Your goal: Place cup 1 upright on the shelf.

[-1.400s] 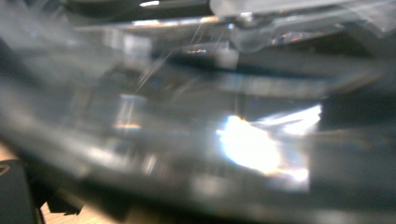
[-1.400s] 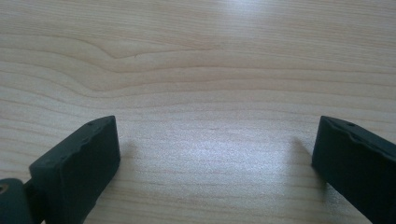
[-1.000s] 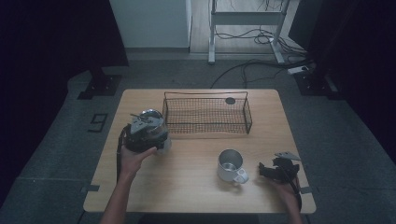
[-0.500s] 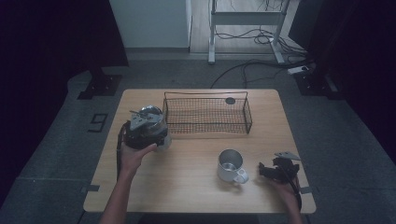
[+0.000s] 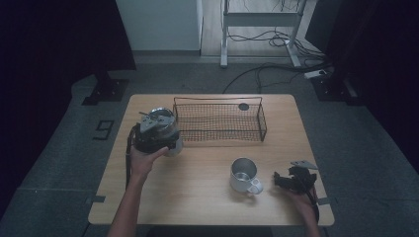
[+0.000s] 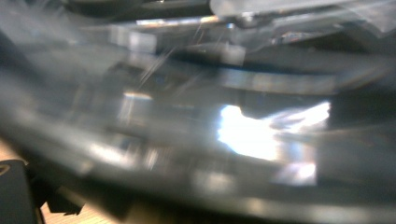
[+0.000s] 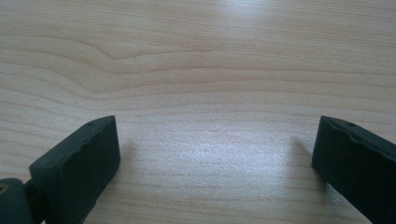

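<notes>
Left gripper (image 5: 157, 129) sits at the worktop's (image 5: 197, 207) left side, just beside the left end of the wire basket (image 5: 219, 120). It's on a shiny metal cup (image 5: 170, 140), which shows at the gripper's right and lower edge in the high view; the grey plate on top of the gripper hides most of it. Left hand (image 5: 143, 159) wraps the gripper from below. Left gripper view is a close blur of reflective curved metal (image 6: 243, 130) right up against the lens, so the cup is between or hard against the jaws, but can't tell from that blur whether they are pinching it or loose. Cup seems raised or tilted near the basket corner; can't tell if it touches the worktop.

Right gripper (image 5: 289, 180) lies low at the front right of the worktop, held by the right hand (image 5: 302, 200). Its jaws are spread wide: in the right gripper view both black jaws stand far apart with bare wood (image 7: 205, 93) between them, nothing held.

A second metal mug (image 5: 243, 174) stands upright on the worktop just left of the right gripper, handle toward the front right, near but apart from the jaws. It is well apart from the cup on the left.

Basket is at the back centre of the worktop. A dark round spot (image 5: 243, 106) lies on the worktop behind the basket's right end.
</notes>
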### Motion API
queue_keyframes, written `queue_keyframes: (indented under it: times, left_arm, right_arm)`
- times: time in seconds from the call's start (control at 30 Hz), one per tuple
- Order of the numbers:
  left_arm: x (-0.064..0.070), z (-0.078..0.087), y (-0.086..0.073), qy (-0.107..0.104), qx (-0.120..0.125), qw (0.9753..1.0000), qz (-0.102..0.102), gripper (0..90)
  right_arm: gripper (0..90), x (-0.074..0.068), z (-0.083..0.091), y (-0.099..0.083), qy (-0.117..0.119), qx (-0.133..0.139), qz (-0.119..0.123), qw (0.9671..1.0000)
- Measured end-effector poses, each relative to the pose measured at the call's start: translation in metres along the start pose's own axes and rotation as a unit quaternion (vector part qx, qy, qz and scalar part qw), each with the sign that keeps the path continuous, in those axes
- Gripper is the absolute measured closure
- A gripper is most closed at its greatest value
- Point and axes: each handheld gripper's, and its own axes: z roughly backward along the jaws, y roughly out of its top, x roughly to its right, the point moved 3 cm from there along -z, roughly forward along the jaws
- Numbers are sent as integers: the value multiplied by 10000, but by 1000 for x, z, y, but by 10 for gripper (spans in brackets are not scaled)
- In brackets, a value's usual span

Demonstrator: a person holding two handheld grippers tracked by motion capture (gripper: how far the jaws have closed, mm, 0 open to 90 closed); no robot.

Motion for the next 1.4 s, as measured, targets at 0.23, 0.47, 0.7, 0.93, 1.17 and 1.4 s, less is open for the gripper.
queue_keyframes:
  times: [0.23, 0.47, 0.7, 0.93, 1.17, 1.4]
  left_arm:
    - [4, -4, 5, -23, -13, 10000, -28, 41]
    - [7, -8, 15, -60, -24, 10000, -70, 42]
    - [4, -7, 27, -40, 3, 10000, -65, 42]
    - [1, -12, 31, -28, -37, 10000, -27, 42]
    - [2, -20, 36, -31, -72, 10000, -18, 41]
    - [4, -25, 43, -44, -31, 10000, 19, 42]
  right_arm:
    - [7, 0, 0, 0, -2, 1, -7, 10000]
    - [10, 0, 0, 0, -4, 3, -16, 10000]
    - [10, 0, 0, 0, -7, 2, -7, 10000]
    - [10, 0, 0, 0, -5, 2, -7, 10000]
    - [11, 0, 0, 0, -3, -6, -6, 10000]
    - [11, 0, 0, 0, -4, 13, -3, 10000]
